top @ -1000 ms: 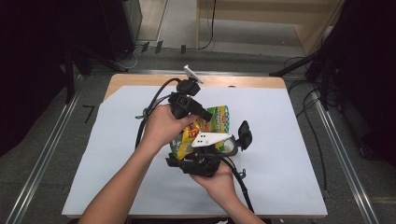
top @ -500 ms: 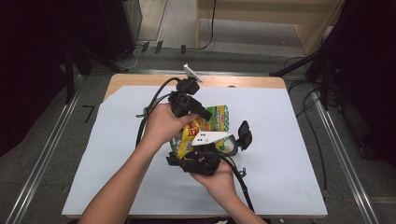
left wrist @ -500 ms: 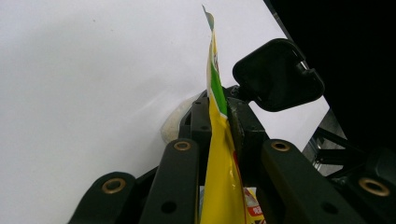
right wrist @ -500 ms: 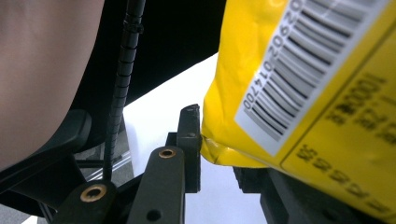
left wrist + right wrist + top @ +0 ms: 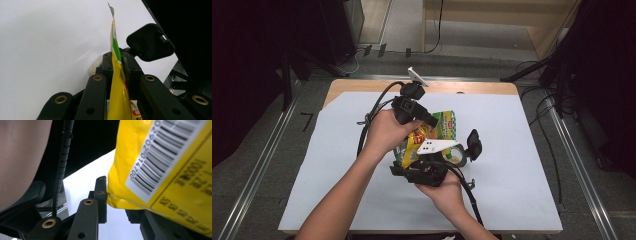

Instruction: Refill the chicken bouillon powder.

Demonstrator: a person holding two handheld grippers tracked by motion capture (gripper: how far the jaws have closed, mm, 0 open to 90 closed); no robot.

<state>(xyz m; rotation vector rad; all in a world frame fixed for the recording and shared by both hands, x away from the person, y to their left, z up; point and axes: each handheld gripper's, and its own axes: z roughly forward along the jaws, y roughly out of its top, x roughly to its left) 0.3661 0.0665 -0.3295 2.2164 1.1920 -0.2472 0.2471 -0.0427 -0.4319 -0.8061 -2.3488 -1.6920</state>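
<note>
- Nothing is shifting between the earlier high views and this one: both hands and the yellow and green snack bag (image 5: 439,127) are sitting in the same spot over the middle of the white sheet (image 5: 532,165) on the table
- The left gripper (image 5: 414,111) is clenching the bag; in the left gripper view its jaws are pinching the thin yellow and green film (image 5: 117,75) edge-on between the pads
- The right gripper (image 5: 424,170) is lying nearer the table's near edge, just below the left one; in the right gripper view its jaws are closing on the bag's lower yellow corner (image 5: 117,201), with the barcode (image 5: 155,155) showing above
- The bag is hanging between the two grippers, held up off the sheet, its green end pointing toward the table's far edge
- The grey plate (image 5: 434,146) on the right gripper is lying across the bag as before
</note>
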